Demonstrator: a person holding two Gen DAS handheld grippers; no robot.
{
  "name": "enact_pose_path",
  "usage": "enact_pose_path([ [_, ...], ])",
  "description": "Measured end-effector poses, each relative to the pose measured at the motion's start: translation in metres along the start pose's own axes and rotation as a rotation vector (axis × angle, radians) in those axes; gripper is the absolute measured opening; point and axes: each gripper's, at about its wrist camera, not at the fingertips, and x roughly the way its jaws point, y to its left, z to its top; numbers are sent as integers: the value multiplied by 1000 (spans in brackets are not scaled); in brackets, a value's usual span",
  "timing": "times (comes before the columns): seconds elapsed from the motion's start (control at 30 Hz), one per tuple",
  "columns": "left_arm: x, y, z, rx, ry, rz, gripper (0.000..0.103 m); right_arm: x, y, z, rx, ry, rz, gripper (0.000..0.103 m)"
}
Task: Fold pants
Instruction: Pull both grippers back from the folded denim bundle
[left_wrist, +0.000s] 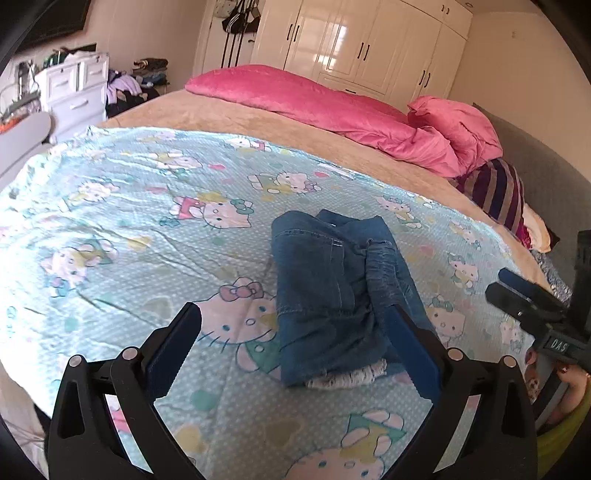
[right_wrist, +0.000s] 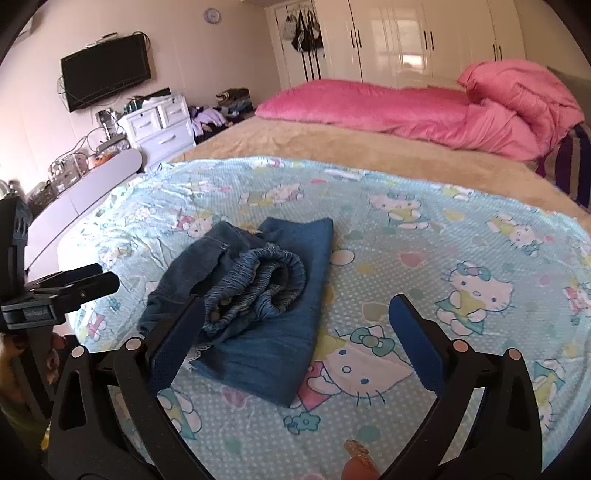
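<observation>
Lying folded into a compact bundle, the dark blue denim pants (left_wrist: 332, 291) rest on the pale blue cartoon-cat printed sheet (left_wrist: 129, 221) spread over the near part of the bed. In the right wrist view the pants (right_wrist: 258, 306) show a gathered elastic waistband turned up on top of the bundle, with a strip of white lace trim peeking out at the near edge.

The left hand-held gripper (left_wrist: 295, 325) hangs over the near end of the bundle with its fingers spread wide, nothing between them; its right blue-padded finger crosses in front of the denim, though whether it touches the cloth cannot be told. The right hand-held gripper (right_wrist: 299, 317) is likewise spread and holds nothing, its left finger overlapping the near left side of the pants and its right finger over bare sheet. Each gripper also appears at the edge of the other's view.

Farther back, a bright pink plush quilt (left_wrist: 332, 110) lies bunched along the far right of the tan bedspread (left_wrist: 258, 125). White glossy wardrobe doors (left_wrist: 362, 44) line the far wall, and a white plastic drawer unit (right_wrist: 159, 125) stands at far left below a black wall-mounted television (right_wrist: 105, 77).
</observation>
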Motion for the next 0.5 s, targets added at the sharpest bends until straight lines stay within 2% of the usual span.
enact_pose_path([
  [0.5,-55,-9,-27,38,-46,29,99,-47,26,-17,-44,-29,-1,94],
])
